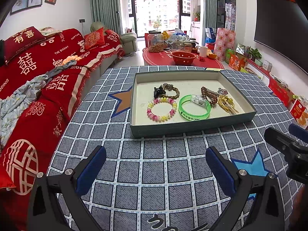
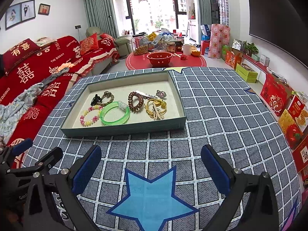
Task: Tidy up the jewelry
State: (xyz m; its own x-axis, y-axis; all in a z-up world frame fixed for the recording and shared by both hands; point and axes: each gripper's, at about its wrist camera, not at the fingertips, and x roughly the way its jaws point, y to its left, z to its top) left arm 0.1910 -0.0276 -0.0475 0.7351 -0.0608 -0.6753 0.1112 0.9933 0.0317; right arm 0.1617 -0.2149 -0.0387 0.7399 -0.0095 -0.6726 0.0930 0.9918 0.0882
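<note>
1. As seen from my left tongs (image 1: 156, 170), both blue-padded fingers stand wide apart and hold nothing; only the checked tablecloth (image 1: 154, 173) shows between them.
2. Straight ahead of these tongs, well apart from the fingertips, sits a shallow tray (image 1: 192, 128) on the cloth. All the jewelry I can see lies inside its walls, which I judge fits either a sorted lot or one gathered for sorting; the pictures do not settle which.
3. Tray contents, left view: pink-and-yellow bead bracelet (image 1: 161, 109) at the near left; green bangle (image 1: 194, 107) just beside it; black clip (image 1: 159, 92) touching a braided ring (image 1: 171, 92) behind; brown coil band (image 1: 208, 95), small pink-stoned charm (image 1: 222, 91) and yellow cords (image 1: 227, 104) bunched at the right.
4. My right tongs (image 1: 288, 144) show at the right edge of this view, off to the side of the tray.
5. As seen from my right tongs (image 2: 151, 173), the fingers are likewise spread wide and empty, above a blue star (image 2: 152, 198) on the cloth.
6. Here the tray (image 2: 123, 130) lies ahead and left, well apart. Bead bracelet (image 2: 90, 115), bangle (image 2: 115, 113), coil band (image 2: 135, 101) and cords (image 2: 155, 107) rest loose on its pale floor.
7. My left tongs (image 2: 28, 154) sit at the lower left.
</note>
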